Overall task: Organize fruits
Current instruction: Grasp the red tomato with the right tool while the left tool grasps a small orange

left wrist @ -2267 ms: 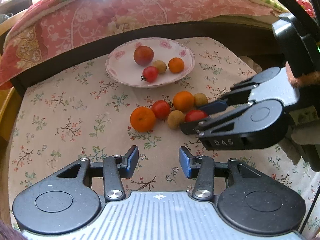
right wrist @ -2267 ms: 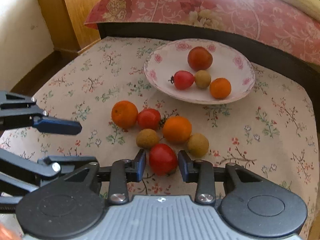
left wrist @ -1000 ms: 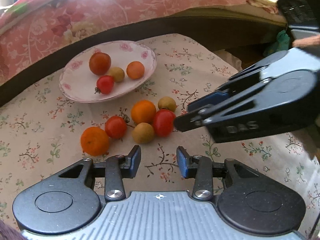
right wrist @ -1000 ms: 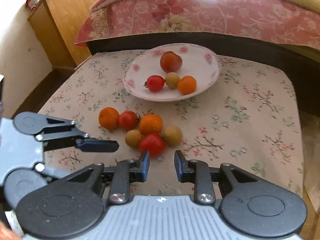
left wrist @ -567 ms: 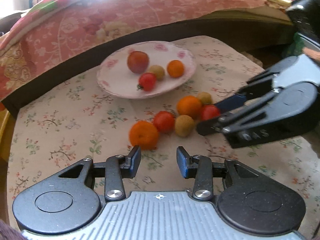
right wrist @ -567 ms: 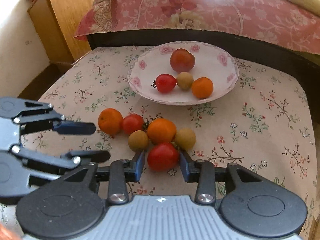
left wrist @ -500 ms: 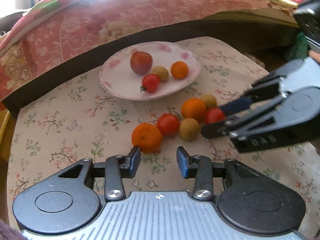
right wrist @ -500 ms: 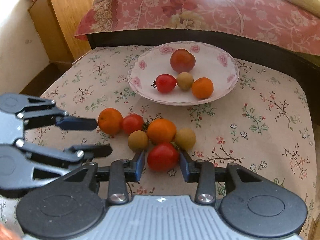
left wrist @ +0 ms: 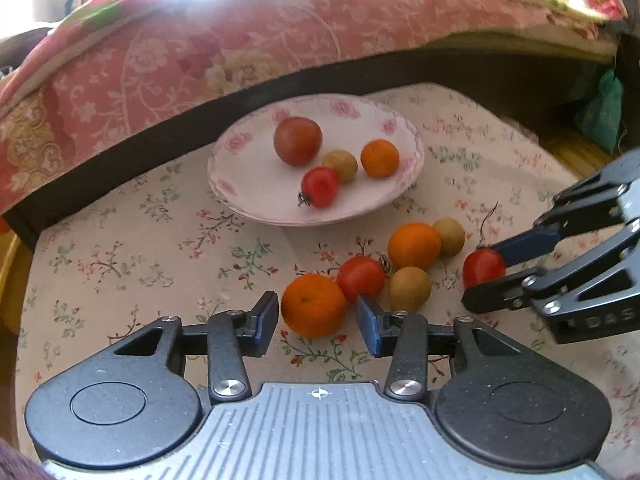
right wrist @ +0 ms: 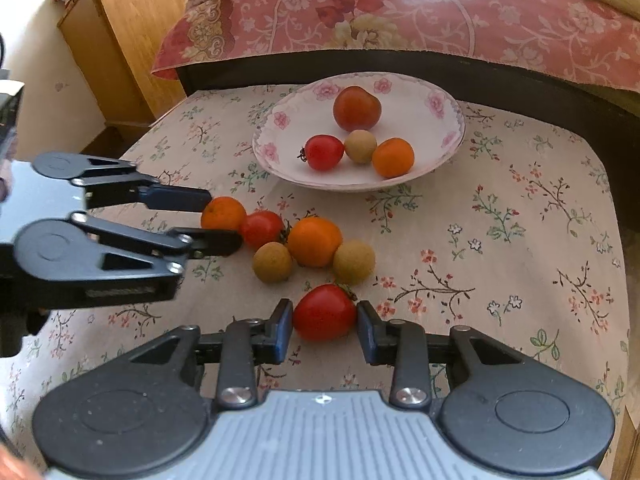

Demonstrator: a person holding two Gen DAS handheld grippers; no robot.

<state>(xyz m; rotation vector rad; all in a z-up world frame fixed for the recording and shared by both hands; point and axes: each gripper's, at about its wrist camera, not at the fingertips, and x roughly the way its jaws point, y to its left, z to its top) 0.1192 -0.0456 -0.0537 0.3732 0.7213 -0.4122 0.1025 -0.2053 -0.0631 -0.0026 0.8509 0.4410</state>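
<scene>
A white floral plate (left wrist: 256, 196) (right wrist: 448, 148) holds a large tomato, a small red tomato, a brown fruit and an orange. Loose fruit lies in front of it on the tablecloth. My left gripper (left wrist: 318, 318) (right wrist: 212, 220) is open around an orange (left wrist: 314, 310) (right wrist: 222, 212), the fingers on either side of it. My right gripper (right wrist: 324, 330) (left wrist: 486, 276) is shut on a red tomato (right wrist: 324, 312) (left wrist: 484, 266), pulled a little away from the cluster of a red tomato (left wrist: 360, 278), an orange (left wrist: 414, 246) and two brown fruits.
The floral tablecloth (right wrist: 520, 240) covers a small table. A bed with a pink quilt (left wrist: 200, 52) and a dark frame runs behind the plate. A wooden cabinet (right wrist: 132, 36) stands at the far left. The table edge drops off at right.
My left gripper has moved forward until its fingers flank the orange. My right gripper has closed on the red tomato and drawn it back from the other fruit.
</scene>
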